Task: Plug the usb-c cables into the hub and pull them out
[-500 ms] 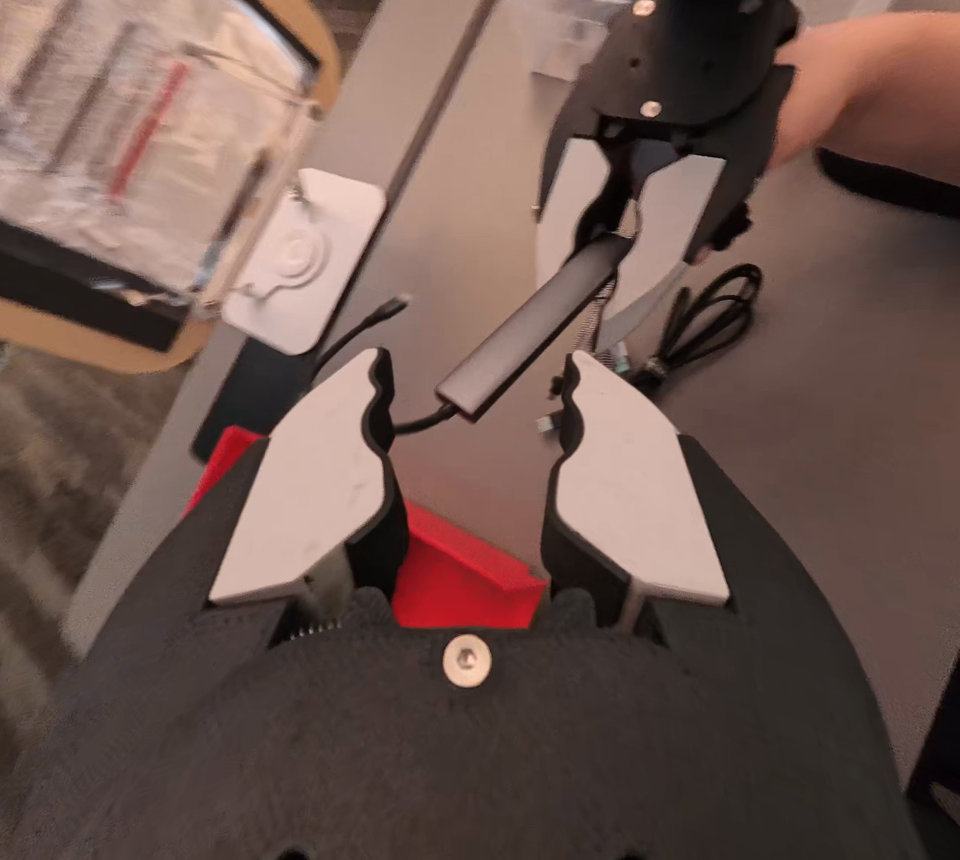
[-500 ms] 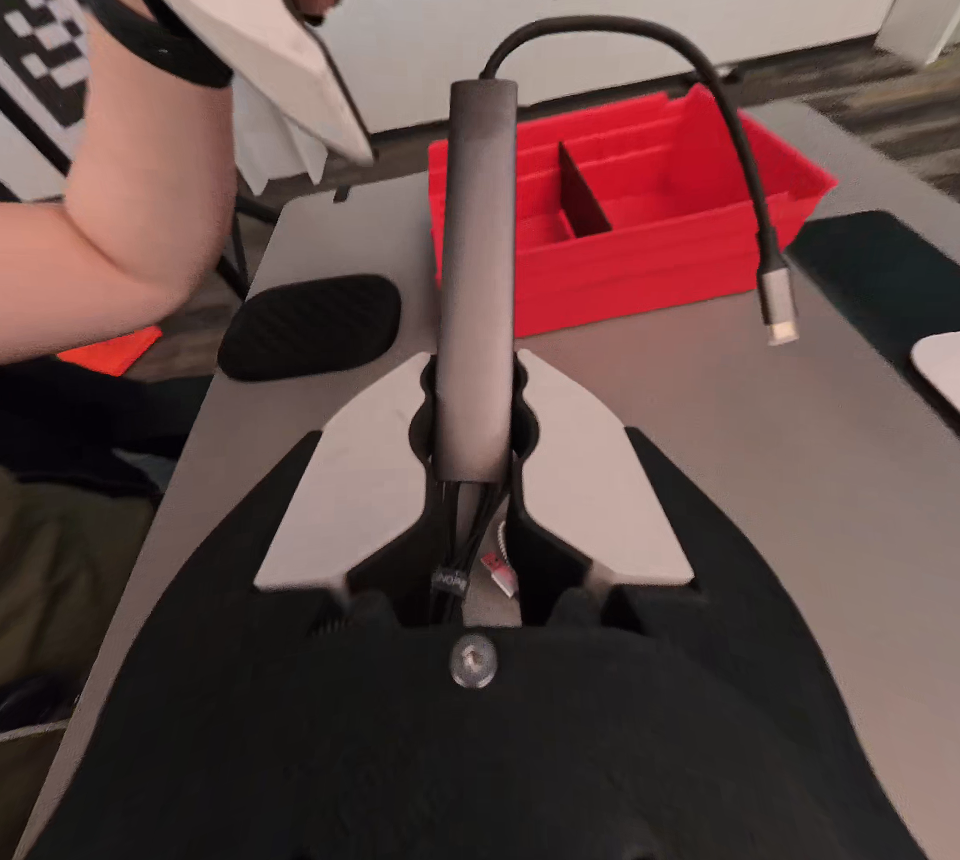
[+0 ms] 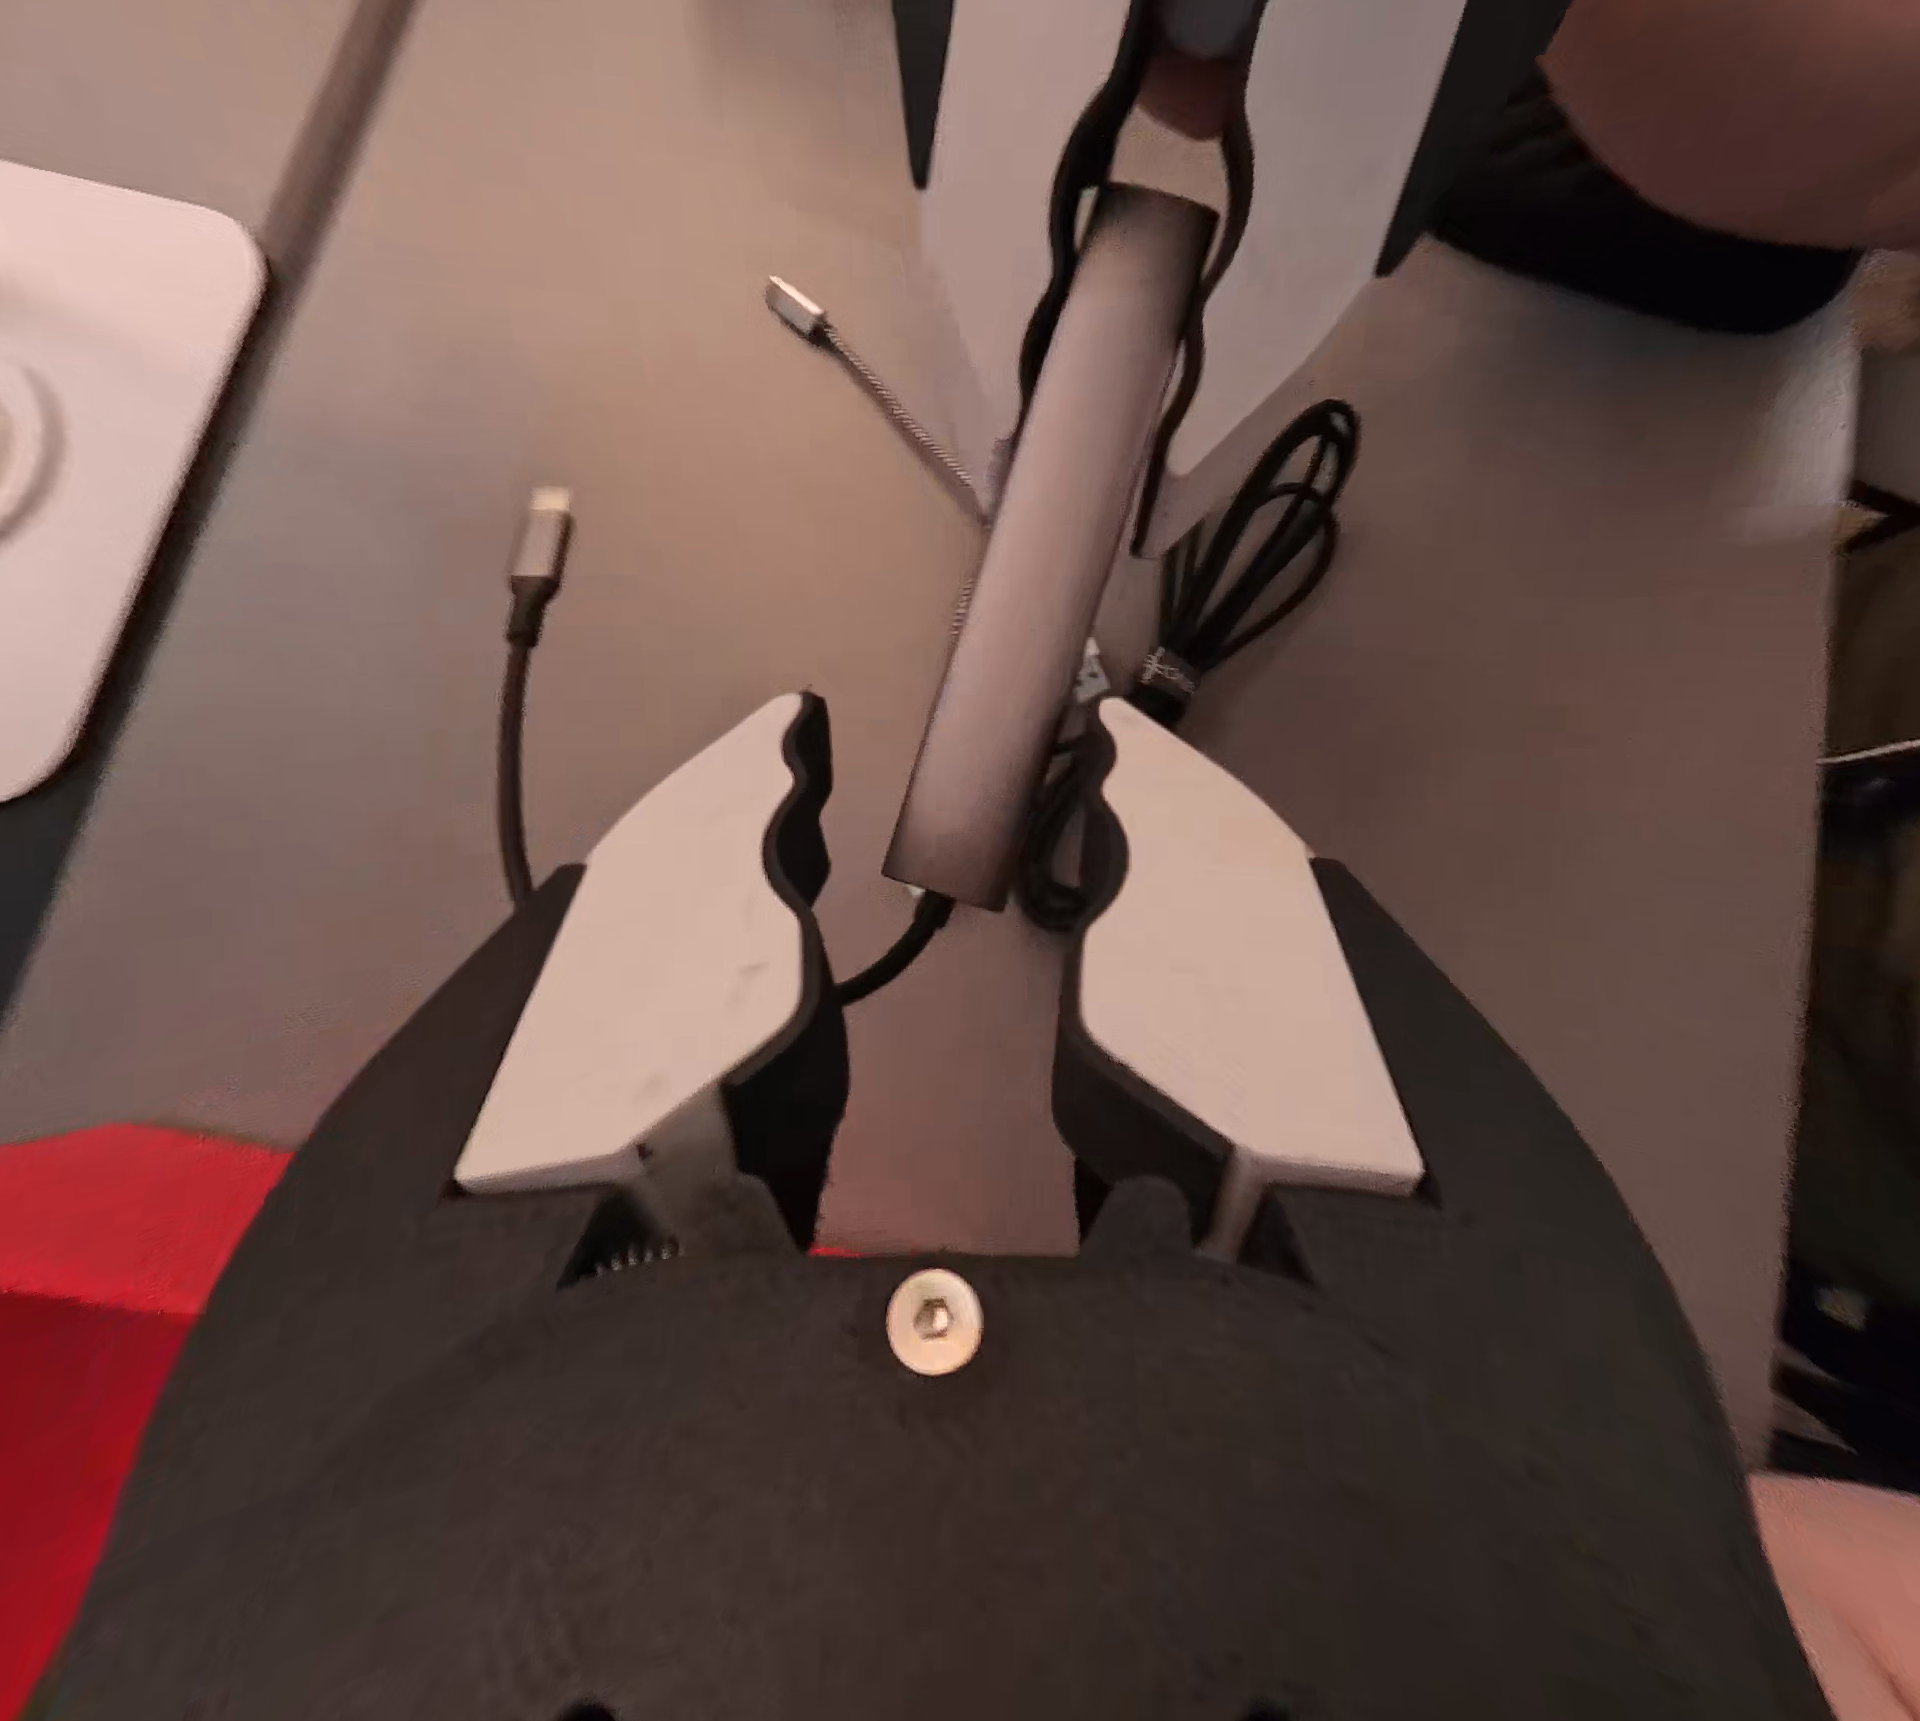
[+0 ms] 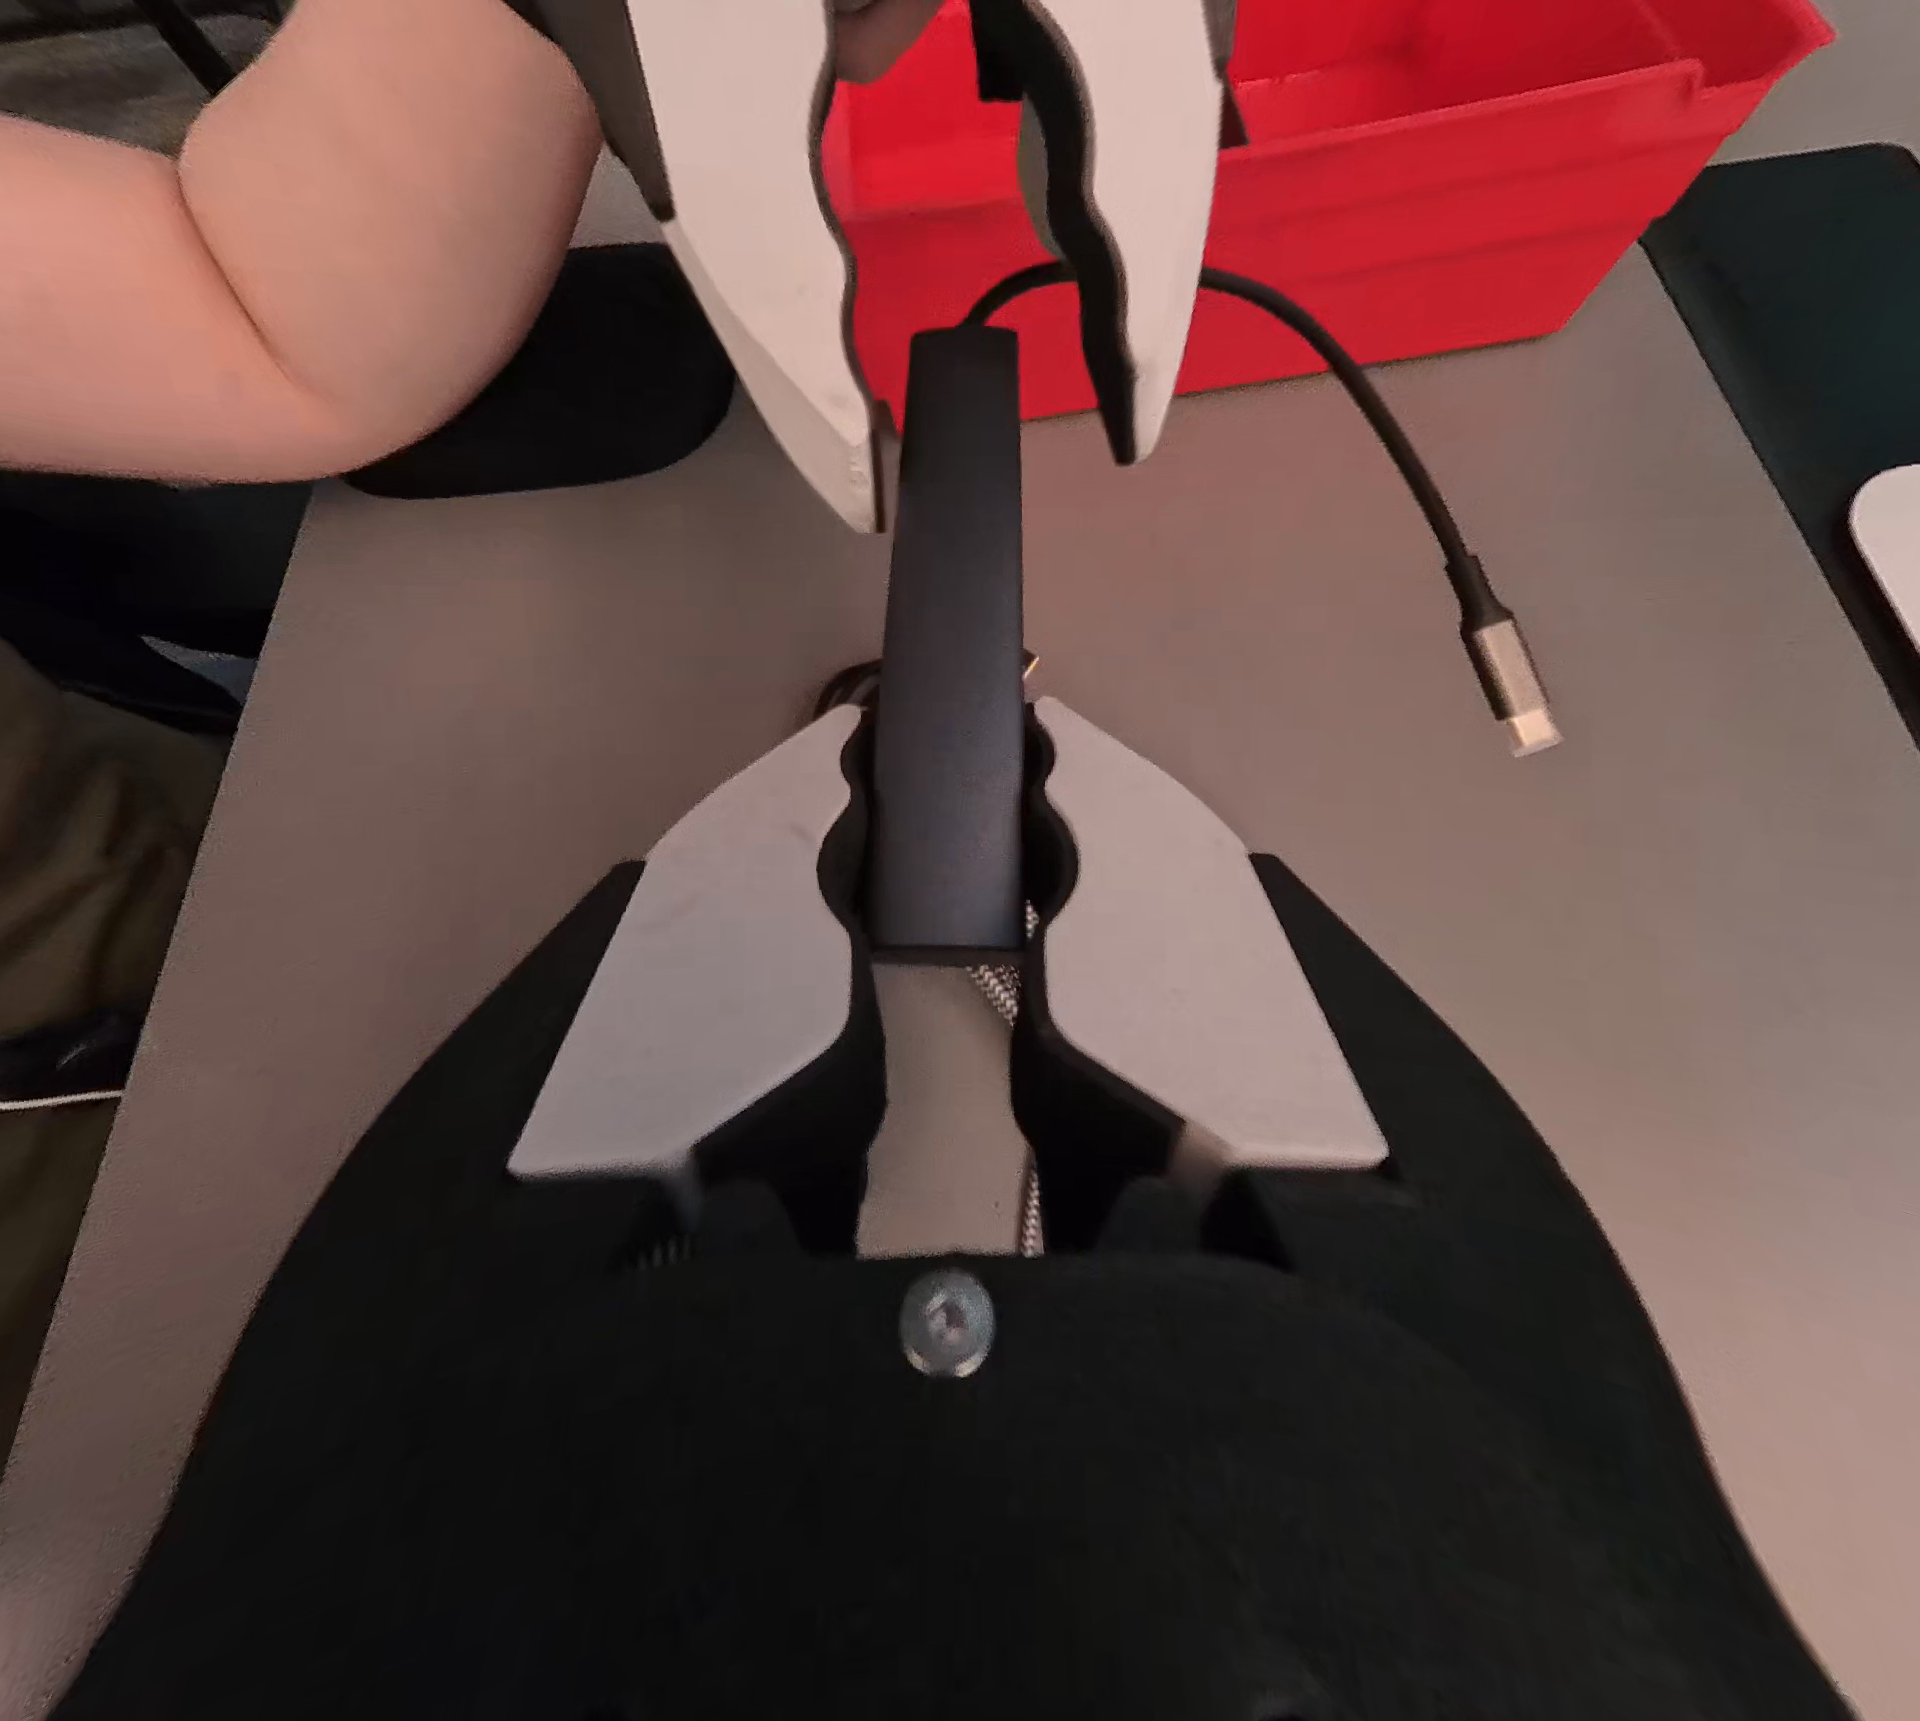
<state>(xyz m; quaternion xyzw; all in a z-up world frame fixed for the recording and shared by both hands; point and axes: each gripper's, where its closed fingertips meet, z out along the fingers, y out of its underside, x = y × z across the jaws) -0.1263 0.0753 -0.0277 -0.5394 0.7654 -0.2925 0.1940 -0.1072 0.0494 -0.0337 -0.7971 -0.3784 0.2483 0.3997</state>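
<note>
My right gripper [image 4: 948, 710] is shut on a long dark grey hub [image 4: 951, 632] and holds it above the grey table [image 4: 520, 736]. It shows at the top of the left wrist view [image 3: 1070, 528], where the hub [image 3: 1122, 321] points toward me. My left gripper [image 3: 956, 715] is open, with the hub's cable end between its fingers and a gap on each side. In the right wrist view the left gripper [image 4: 997, 471] straddles the hub's far end. The hub's own short black cable ends in a loose silver USB-C plug [image 4: 1517, 695], which also shows in the left wrist view [image 3: 540, 539].
A braided cable with a silver plug [image 3: 800, 310] and a coiled black cable [image 3: 1268, 528] lie on the table under the hub. A red divided bin [image 4: 1455, 144] stands behind. A white pad [image 3: 83, 476] lies at one edge, a black wrist rest [image 4: 582, 424] at the other. About 4 cm separates my left fingertips from my right.
My left gripper has moved in toward the hub, and its open fingers now sit on either side of the hub's cable end. The right gripper still holds the hub.
</note>
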